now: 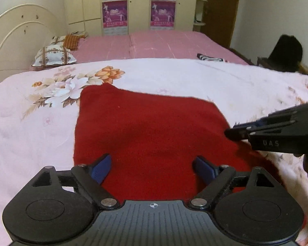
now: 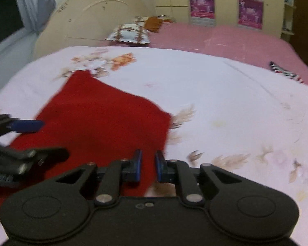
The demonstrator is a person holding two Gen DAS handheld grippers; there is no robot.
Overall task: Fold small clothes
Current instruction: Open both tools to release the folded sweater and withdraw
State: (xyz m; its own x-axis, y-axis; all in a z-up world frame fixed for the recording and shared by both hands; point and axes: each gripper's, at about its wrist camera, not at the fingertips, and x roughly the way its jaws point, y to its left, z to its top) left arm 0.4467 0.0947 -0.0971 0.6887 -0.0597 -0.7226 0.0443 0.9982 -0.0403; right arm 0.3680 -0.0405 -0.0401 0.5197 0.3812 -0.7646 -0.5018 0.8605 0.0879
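A red garment lies flat on a white floral bedspread; it also shows in the right wrist view. My left gripper is open, its blue pads wide apart just above the garment's near part. My right gripper hovers over the garment's right near edge with a narrow gap between its pads; red cloth shows in the gap, but grip is unclear. In the left wrist view the right gripper comes in from the right at the garment's right edge. The left gripper shows at the left of the right wrist view.
The bedspread covers the near bed. Behind it lies a pink mattress with patterned pillows and a striped cloth. A cream headboard stands left, wardrobes behind, a dark object at right.
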